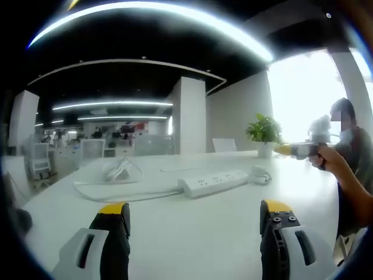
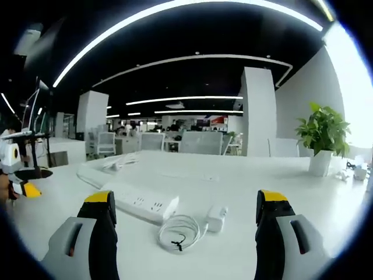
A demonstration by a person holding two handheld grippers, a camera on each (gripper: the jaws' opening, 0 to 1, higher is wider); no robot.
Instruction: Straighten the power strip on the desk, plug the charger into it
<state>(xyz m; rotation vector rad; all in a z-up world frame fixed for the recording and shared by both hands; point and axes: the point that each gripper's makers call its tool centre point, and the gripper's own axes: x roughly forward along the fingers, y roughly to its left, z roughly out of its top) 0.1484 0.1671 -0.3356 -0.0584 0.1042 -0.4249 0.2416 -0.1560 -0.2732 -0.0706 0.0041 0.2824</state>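
A white power strip point(image 1: 213, 182) lies at a slant on the white desk point(image 1: 192, 233), its cord running left to a loose coil point(image 1: 119, 170). A small white charger point(image 1: 259, 175) rests just off the strip's right end. My left gripper point(image 1: 194, 210) is open, low over the desk, short of the strip. In the right gripper view the power strip point(image 2: 143, 204) sits ahead on the left, with the charger point(image 2: 217, 217) and its coiled thin cable point(image 2: 180, 230) beside it. My right gripper point(image 2: 185, 198) is open, with strip and charger between its jaws' lines of sight.
A potted plant point(image 2: 323, 134) stands at the far side of the desk. A person point(image 1: 349, 137) sits at the right, one hand point(image 1: 329, 158) holding the right gripper point(image 1: 303, 150). The left gripper point(image 2: 14, 160) appears at the left edge. Office chairs and desks fill the background.
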